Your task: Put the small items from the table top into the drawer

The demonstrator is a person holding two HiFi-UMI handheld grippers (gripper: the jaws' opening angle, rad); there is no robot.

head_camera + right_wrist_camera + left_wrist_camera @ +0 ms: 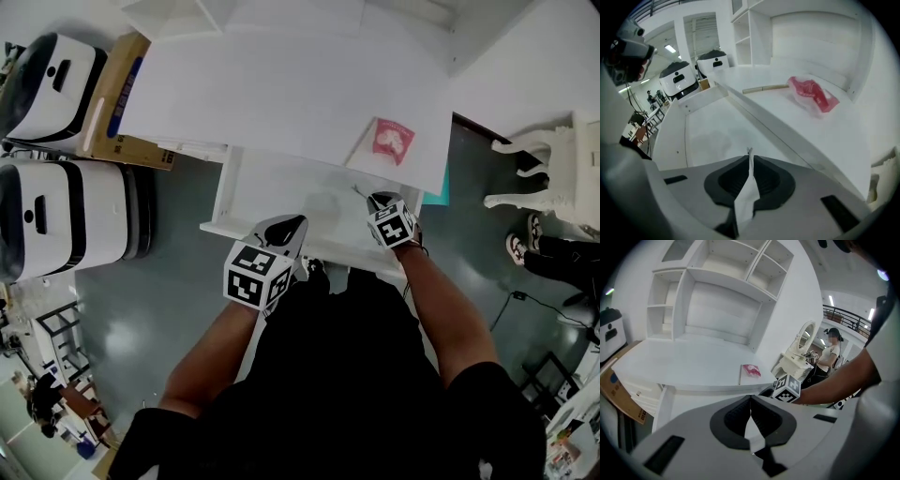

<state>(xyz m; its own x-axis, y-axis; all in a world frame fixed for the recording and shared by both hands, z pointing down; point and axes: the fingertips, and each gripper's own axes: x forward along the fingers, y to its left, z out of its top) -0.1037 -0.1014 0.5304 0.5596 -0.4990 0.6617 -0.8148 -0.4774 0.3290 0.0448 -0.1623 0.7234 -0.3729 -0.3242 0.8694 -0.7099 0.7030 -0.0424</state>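
Note:
A red-and-clear packet point(392, 139) point(813, 95) point(751, 371) lies on the white table top point(281, 94), near its right front edge. A thin wooden stick point(764, 88) point(358, 142) lies just left of the packet. Below the top, the white drawer point(272, 192) point(712, 133) stands pulled out, and its floor shows bare. My left gripper point(289, 225) point(750, 411) is shut and empty over the drawer's front rail. My right gripper point(380, 199) point(750, 157) is shut and empty above the drawer's right side, short of the packet.
Two white machines point(56, 75) point(66, 220) and a cardboard box point(117, 103) stand left of the desk. A white ornate stool point(553, 159) and a person's feet point(525, 246) are on the right. White shelving point(726, 291) rises behind the table top.

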